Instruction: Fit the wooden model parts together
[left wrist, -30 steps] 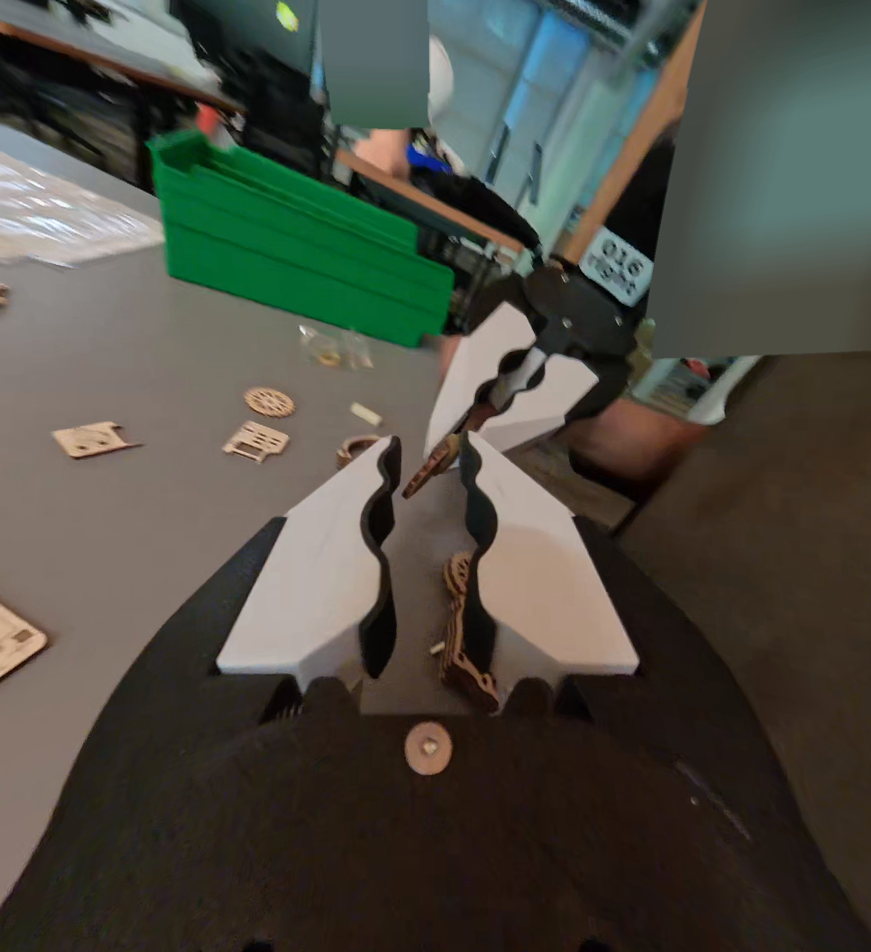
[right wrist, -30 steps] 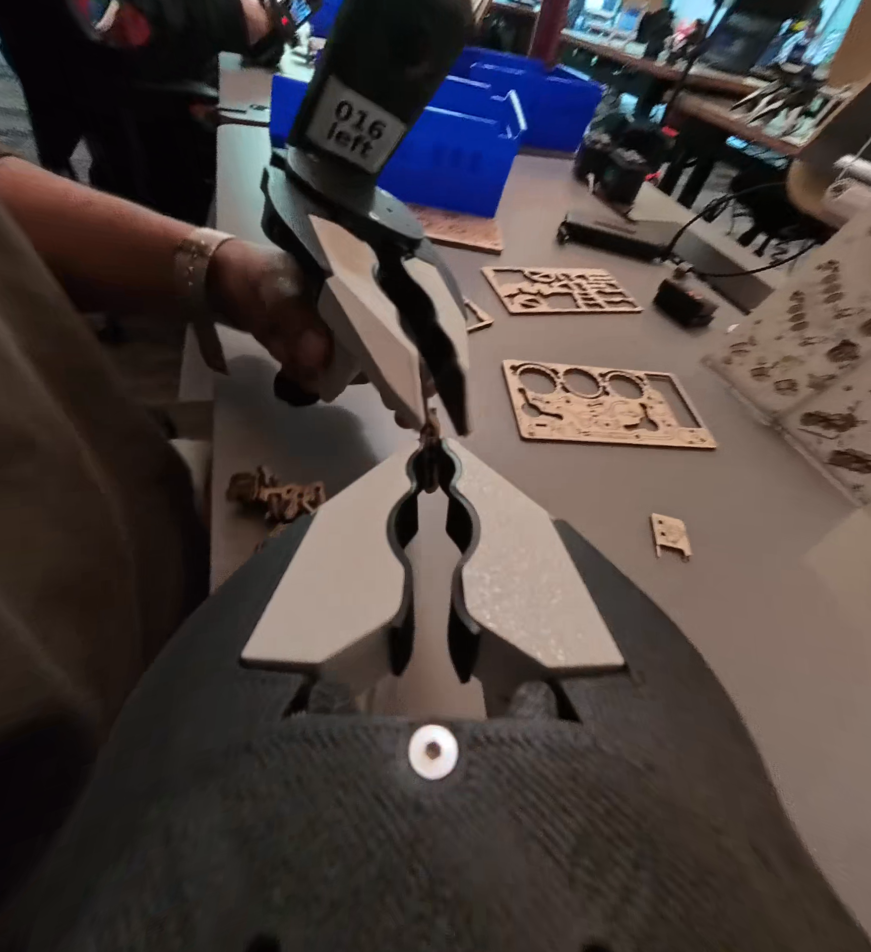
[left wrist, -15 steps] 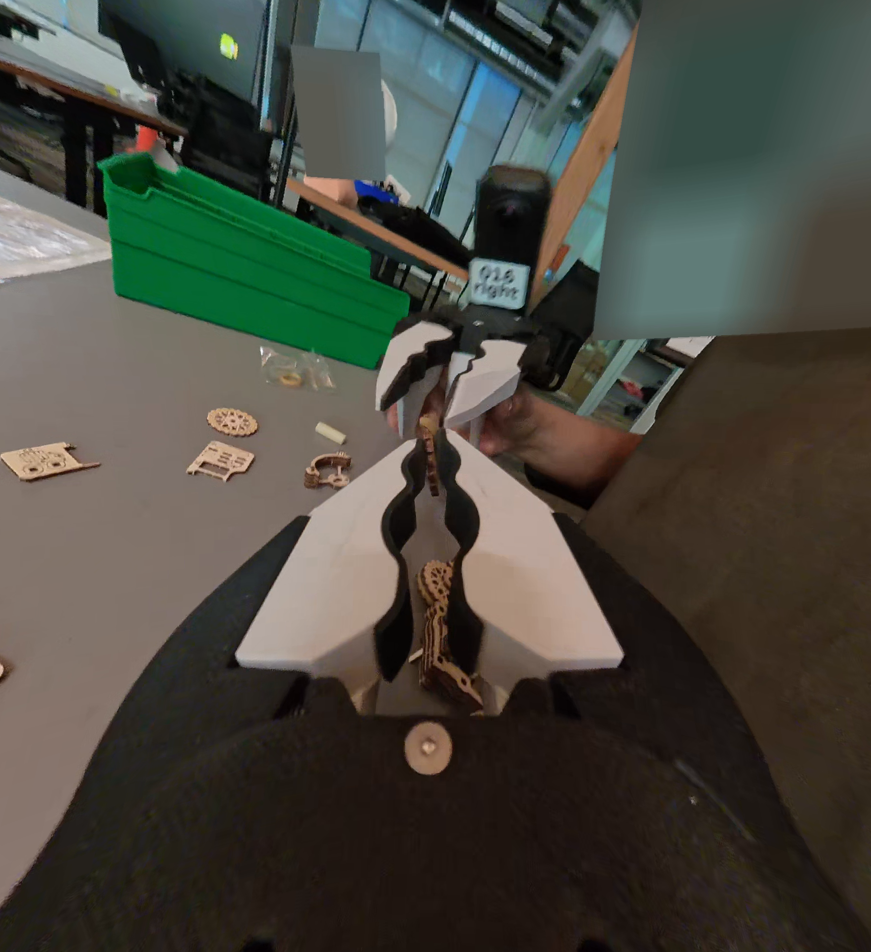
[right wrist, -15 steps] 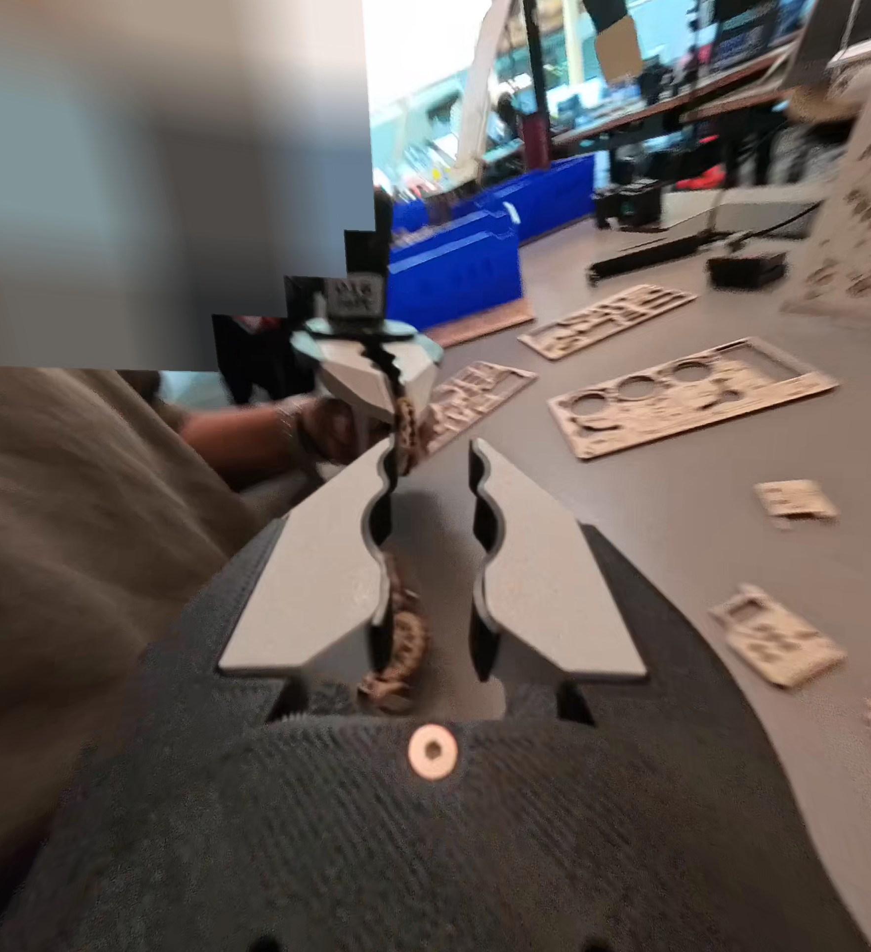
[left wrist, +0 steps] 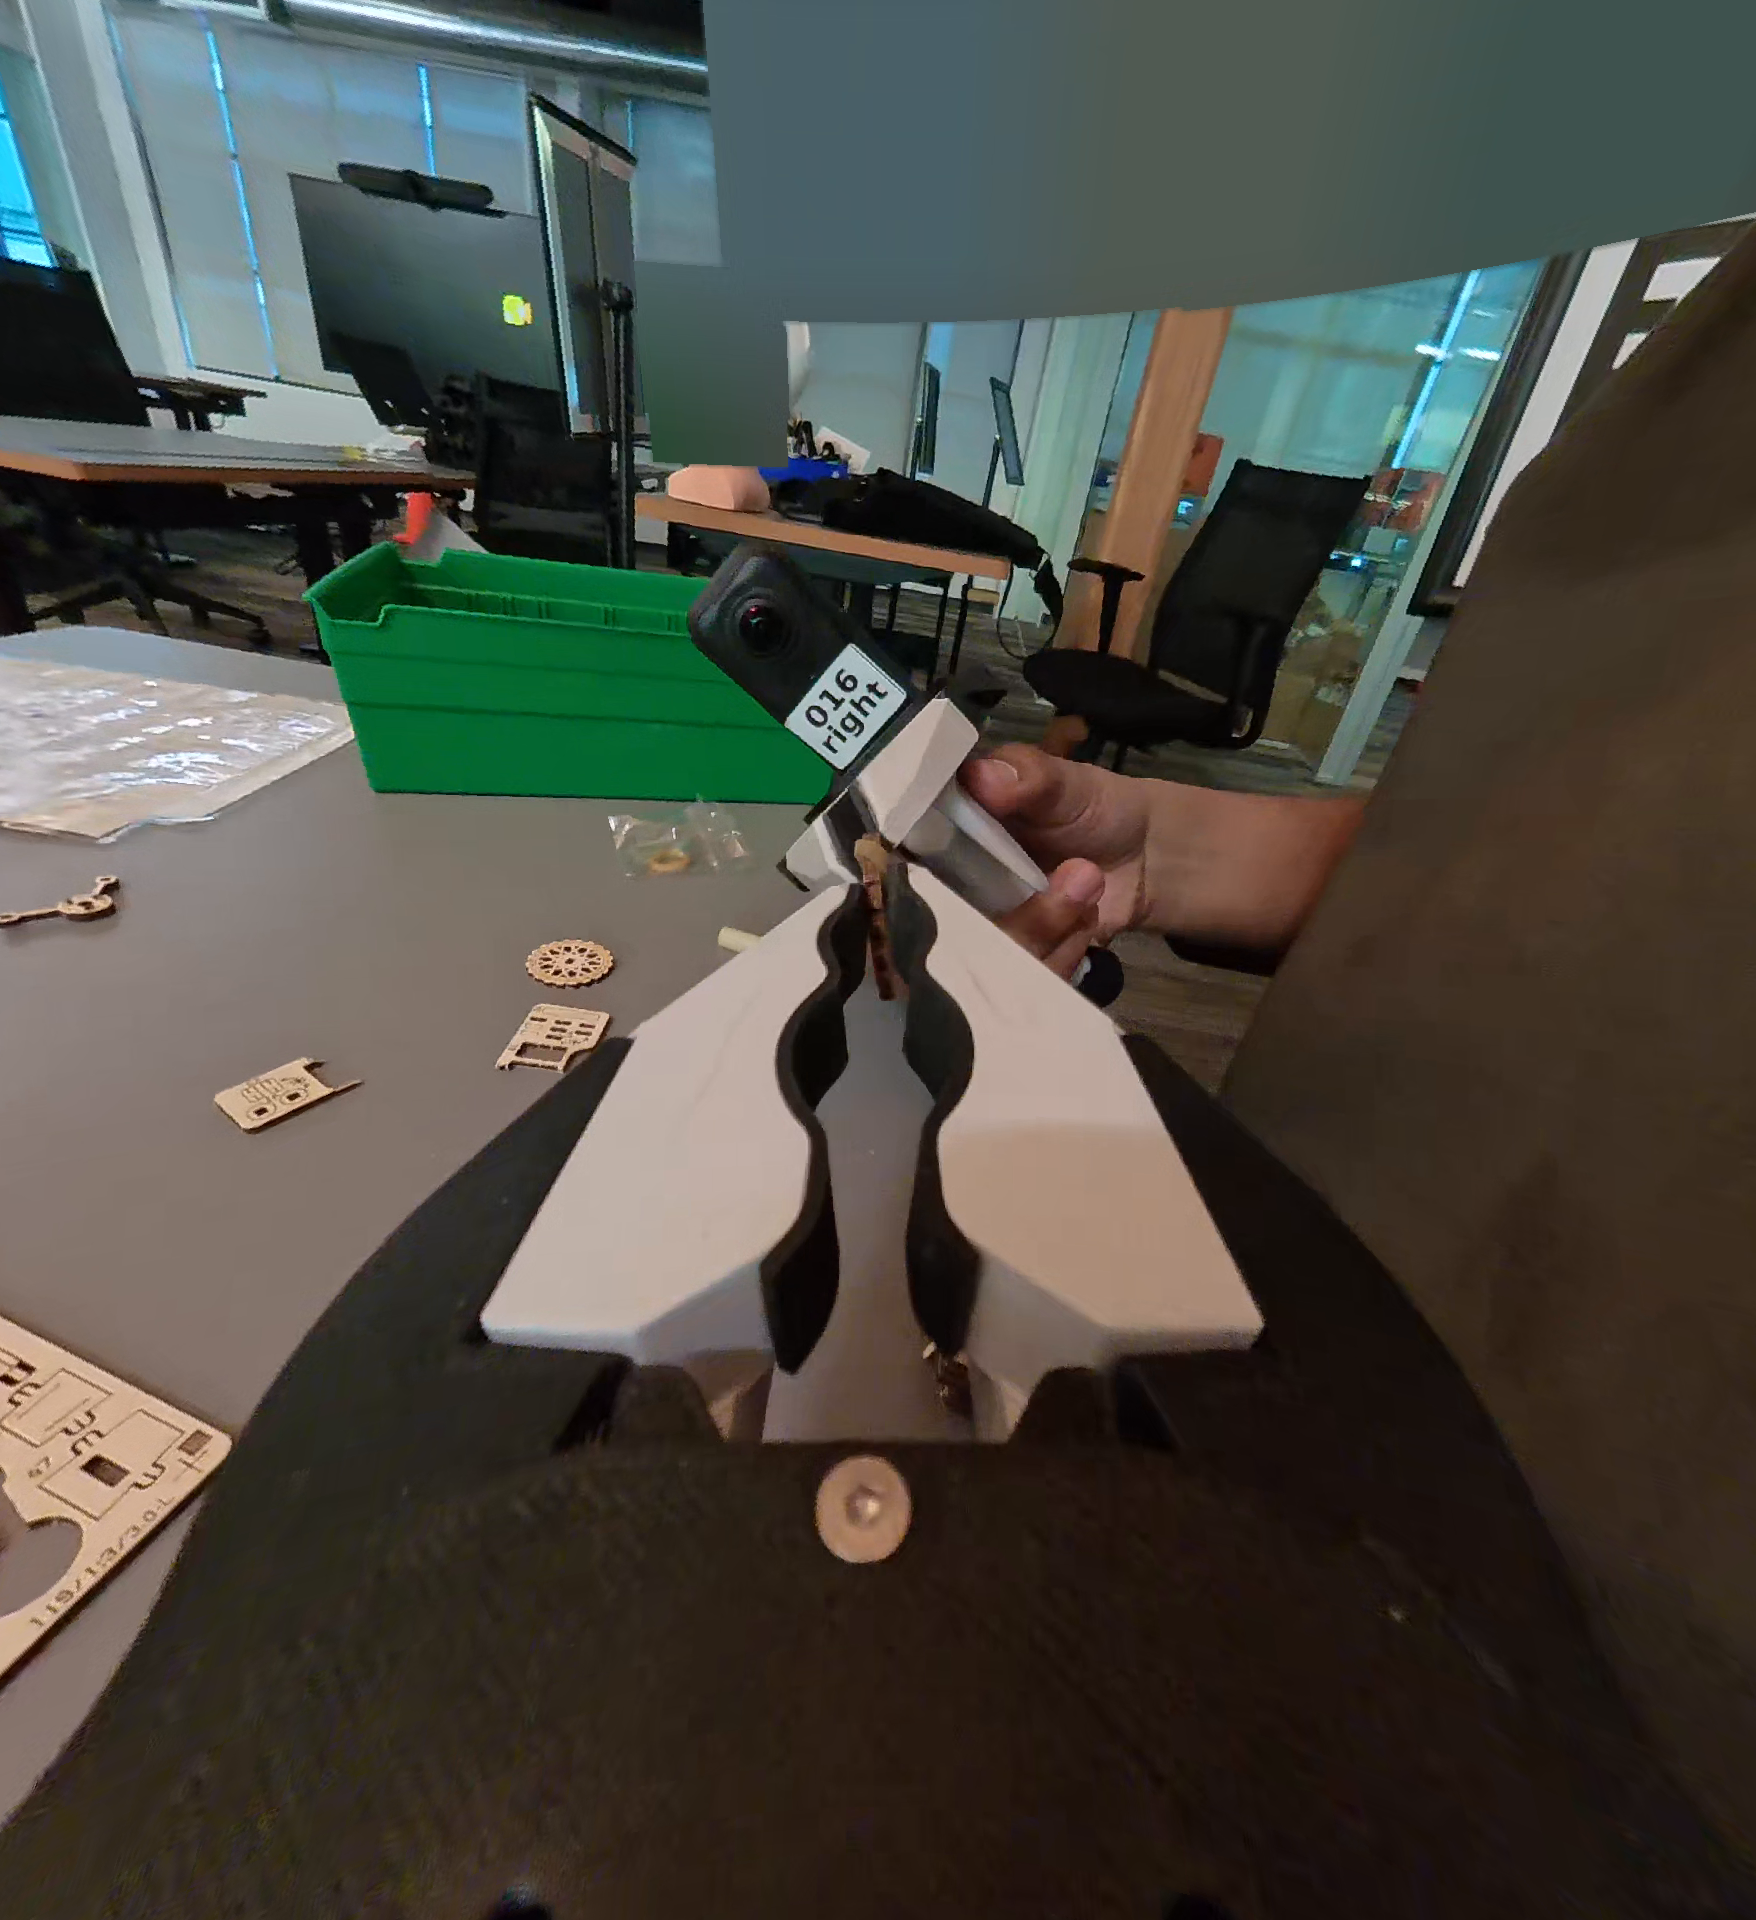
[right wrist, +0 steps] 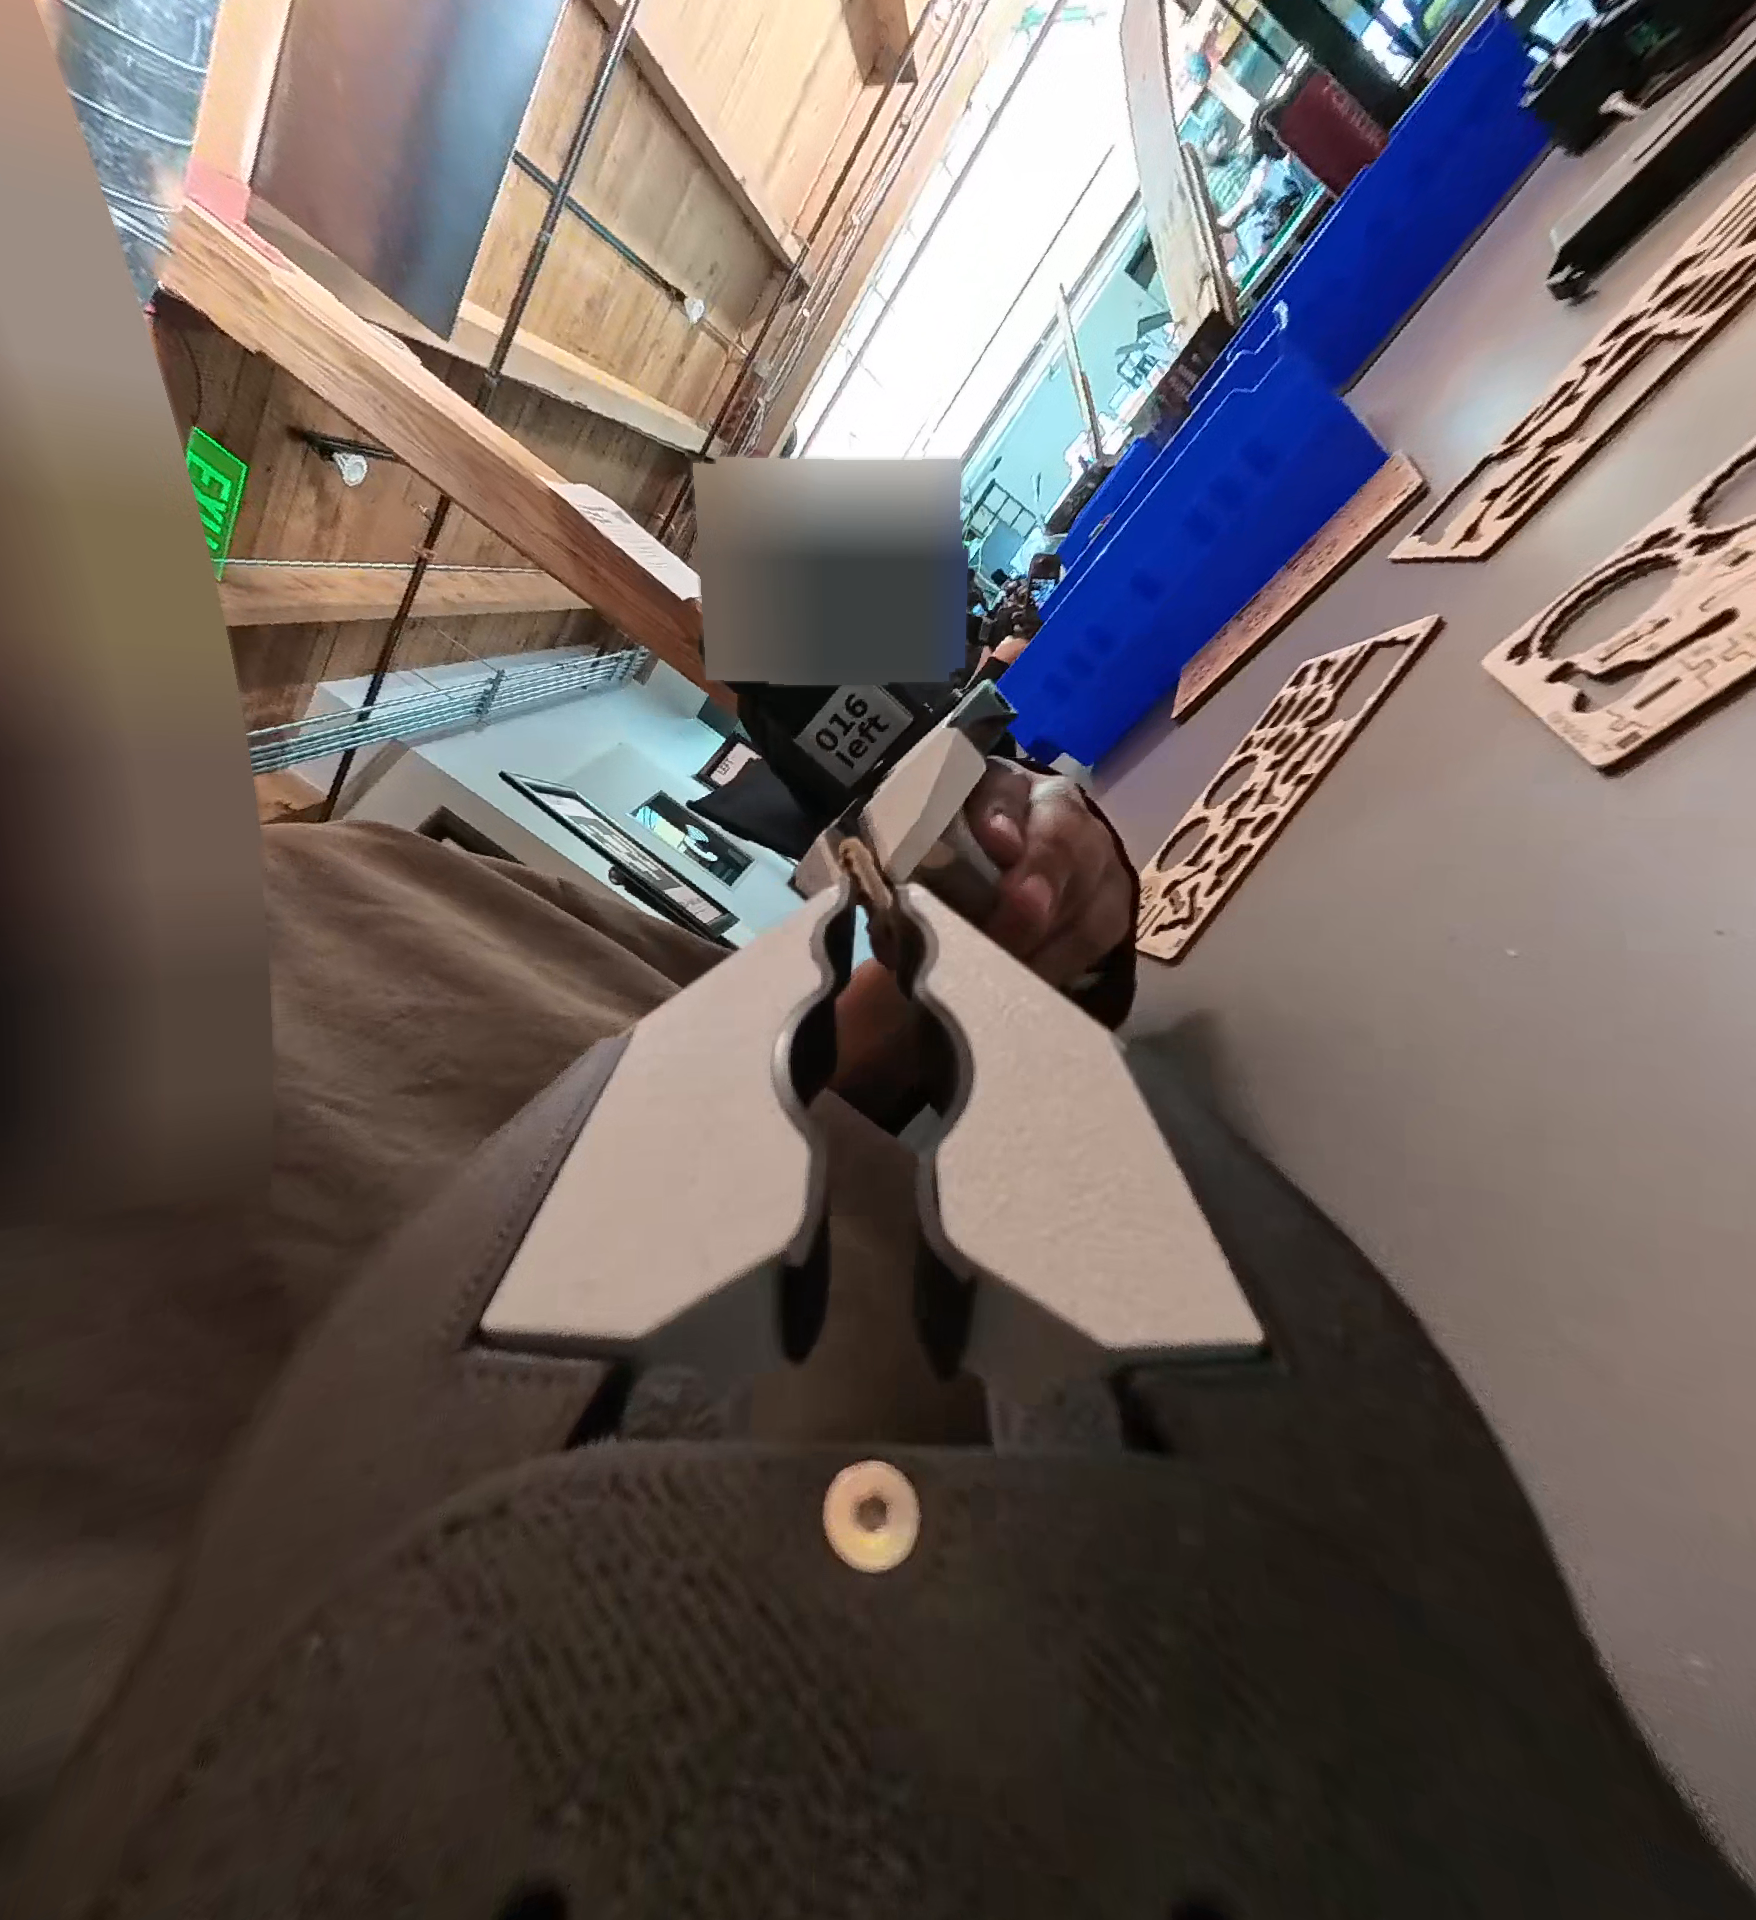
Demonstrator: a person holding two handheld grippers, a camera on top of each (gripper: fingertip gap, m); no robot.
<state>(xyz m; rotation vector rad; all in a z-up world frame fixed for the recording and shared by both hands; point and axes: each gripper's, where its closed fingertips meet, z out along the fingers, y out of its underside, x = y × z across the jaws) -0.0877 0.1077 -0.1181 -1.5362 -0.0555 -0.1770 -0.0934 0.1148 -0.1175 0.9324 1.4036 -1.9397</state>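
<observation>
My left gripper (left wrist: pixel 874 920) and right gripper (right wrist: pixel 872 914) meet tip to tip above the grey table (left wrist: pixel 230 987). In the left wrist view a thin wooden part (left wrist: pixel 882 951) stands edge-on between my left fingertips, joined to a second wooden piece (left wrist: pixel 867 860) in the right gripper (left wrist: pixel 879 805) opposite. In the right wrist view the wooden part (right wrist: pixel 879 902) sits pinched at my right fingertips, and the left gripper (right wrist: pixel 921 805) faces them. Both grippers are shut on the wood. A small wooden scrap (left wrist: pixel 949 1382) sits deep by the left gripper's right finger.
A green bin (left wrist: pixel 541 686), a gear (left wrist: pixel 569 963), flat wooden pieces (left wrist: pixel 554 1036) (left wrist: pixel 276 1093), a small bag (left wrist: pixel 682 842) and a cut-out sheet (left wrist: pixel 22 1455) lie on the table. Blue bins (right wrist: pixel 1217 561) and wooden sheets (right wrist: pixel 1269 800) are on the right side. The person's torso (left wrist: pixel 1580 935) is close. My left and right fingertips are right by each other.
The right gripper was open half a second ago and has shut on the wood. Both grippers have lifted and tilted, and the right wrist view has rolled. The wood now sits at the left fingertips.
</observation>
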